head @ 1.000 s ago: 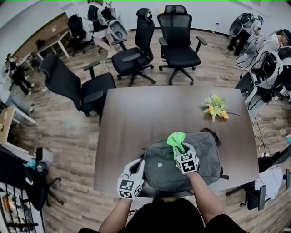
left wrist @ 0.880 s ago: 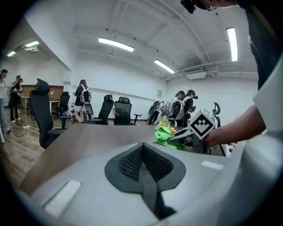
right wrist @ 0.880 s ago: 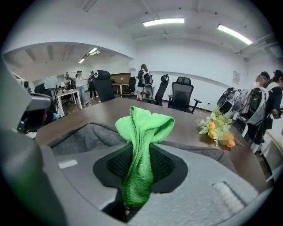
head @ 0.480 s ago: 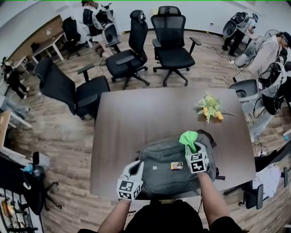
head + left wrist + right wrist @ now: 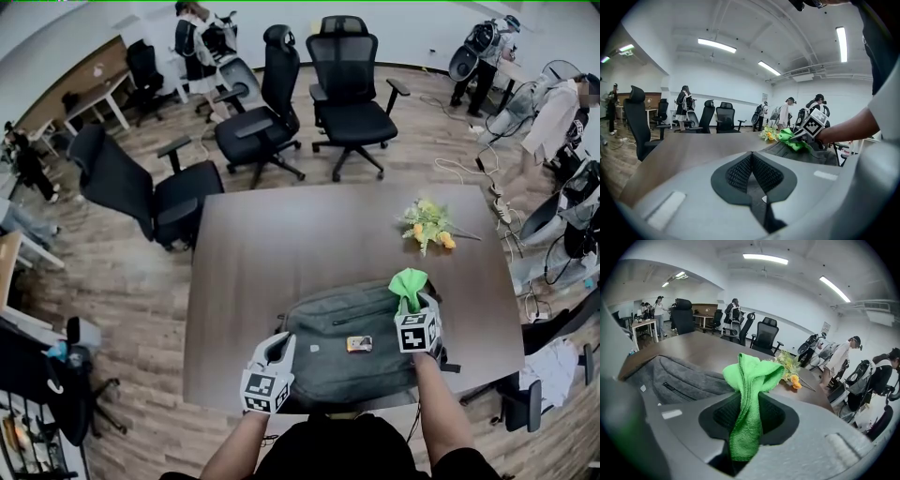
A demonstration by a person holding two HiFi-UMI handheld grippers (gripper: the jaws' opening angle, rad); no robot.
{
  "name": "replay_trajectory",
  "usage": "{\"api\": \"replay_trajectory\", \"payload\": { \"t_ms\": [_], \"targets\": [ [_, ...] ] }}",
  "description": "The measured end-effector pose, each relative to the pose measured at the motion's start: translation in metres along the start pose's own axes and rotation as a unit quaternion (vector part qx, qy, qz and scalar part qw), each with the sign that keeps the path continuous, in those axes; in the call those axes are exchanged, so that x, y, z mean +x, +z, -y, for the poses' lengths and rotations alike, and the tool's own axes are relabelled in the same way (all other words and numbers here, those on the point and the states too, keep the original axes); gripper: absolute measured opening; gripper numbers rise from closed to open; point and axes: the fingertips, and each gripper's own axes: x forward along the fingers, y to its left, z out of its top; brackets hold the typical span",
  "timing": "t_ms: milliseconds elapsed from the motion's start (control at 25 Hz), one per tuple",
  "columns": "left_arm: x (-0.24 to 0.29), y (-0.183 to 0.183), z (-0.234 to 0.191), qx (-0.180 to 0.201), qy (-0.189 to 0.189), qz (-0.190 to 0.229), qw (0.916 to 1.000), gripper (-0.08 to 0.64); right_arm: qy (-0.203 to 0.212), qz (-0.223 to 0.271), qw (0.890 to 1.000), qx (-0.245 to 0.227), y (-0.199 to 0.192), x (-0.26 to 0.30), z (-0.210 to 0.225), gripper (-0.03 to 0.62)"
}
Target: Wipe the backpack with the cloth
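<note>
A grey backpack lies flat on the near edge of the brown table; it also shows in the right gripper view and the left gripper view. My right gripper is shut on a green cloth, over the backpack's far right corner. The cloth stands pinched between the jaws, its top bunched. My left gripper is shut with nothing in it, at the backpack's left end. From the left gripper view the cloth and right gripper show beyond the bag.
A small bunch of yellow flowers lies on the table's far right. Several black office chairs stand beyond the table. People with backpacks move about the room's edges. A small tag sits on the backpack's top.
My right gripper has carried the green cloth to the right across the backpack, from its middle to its far right corner. The left gripper has stayed at the bag's left end.
</note>
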Motion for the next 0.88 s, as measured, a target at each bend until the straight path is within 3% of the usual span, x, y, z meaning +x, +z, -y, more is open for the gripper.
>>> {"api": "replay_trajectory", "payload": {
  "t_ms": [200,400,640,880],
  "targets": [
    [-0.001,-0.003,0.002,0.004,0.005,-0.001,1.0,0.018,-0.001,0.002,1.0,-0.002,0.0,-0.006,0.006,0.106],
    [-0.004,-0.002,0.002,0.0,0.011,0.001,0.9999,0.018,0.023,0.019,1.0,0.0,0.009,-0.023,-0.012,0.106],
    [-0.018,-0.005,-0.003,-0.009,0.026,0.0,0.9996,0.018,0.094,0.05,0.994,0.023,0.013,-0.038,-0.068,0.106],
    [-0.036,-0.017,-0.013,-0.017,0.037,-0.003,0.9992,0.018,0.176,0.051,0.983,0.019,0.005,-0.043,-0.148,0.106]
  ]
}}
